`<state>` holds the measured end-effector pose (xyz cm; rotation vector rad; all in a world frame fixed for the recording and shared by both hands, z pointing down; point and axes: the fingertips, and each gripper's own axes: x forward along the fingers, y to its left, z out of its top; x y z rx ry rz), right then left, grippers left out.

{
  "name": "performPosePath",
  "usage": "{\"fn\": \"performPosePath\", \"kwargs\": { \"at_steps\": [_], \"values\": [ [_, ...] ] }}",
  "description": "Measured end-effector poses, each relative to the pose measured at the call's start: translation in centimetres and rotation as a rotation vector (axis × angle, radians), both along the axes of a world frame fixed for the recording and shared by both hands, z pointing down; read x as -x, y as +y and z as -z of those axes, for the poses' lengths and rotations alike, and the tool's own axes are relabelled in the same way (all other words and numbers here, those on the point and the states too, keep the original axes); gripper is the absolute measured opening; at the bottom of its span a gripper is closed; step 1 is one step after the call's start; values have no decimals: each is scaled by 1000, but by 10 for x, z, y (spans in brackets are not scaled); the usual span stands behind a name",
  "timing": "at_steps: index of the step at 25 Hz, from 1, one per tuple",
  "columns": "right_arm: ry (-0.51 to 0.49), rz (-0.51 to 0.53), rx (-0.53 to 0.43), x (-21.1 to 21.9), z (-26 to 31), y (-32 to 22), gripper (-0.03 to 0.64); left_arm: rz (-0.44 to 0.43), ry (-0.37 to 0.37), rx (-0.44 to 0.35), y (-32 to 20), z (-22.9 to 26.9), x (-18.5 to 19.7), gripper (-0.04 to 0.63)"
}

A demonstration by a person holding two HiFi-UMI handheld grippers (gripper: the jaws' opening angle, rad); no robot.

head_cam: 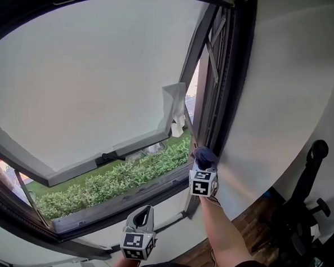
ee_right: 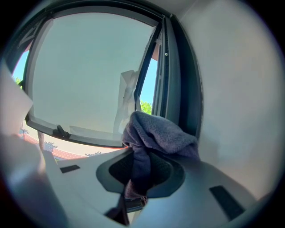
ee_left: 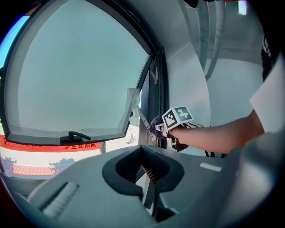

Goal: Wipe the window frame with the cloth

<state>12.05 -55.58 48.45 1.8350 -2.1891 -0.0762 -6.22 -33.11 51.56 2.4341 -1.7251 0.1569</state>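
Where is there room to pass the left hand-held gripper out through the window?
Open: the wide gap between the bottom edge of the sash and the lower frame, over the hedge. Crowded: the right corner, where peeling film, side frame and cloth meet.

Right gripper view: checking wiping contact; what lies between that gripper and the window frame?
Only the purple cloth, clamped in the right gripper and bunched toward the window frame, as the right gripper view shows.
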Motion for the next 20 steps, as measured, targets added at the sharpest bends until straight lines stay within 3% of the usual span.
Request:
{"fn": "performPosePath", "kwargs": {
  "at_steps": [13, 20],
  "values": [
    [17, 6, 57, 0, -38, 1, 66, -11, -27, 27, -1, -12, -6, 9],
    [12, -6, 134, -2, -71, 1, 66, 0, -22, 35, 0, -11, -4, 9]
  ]
}}
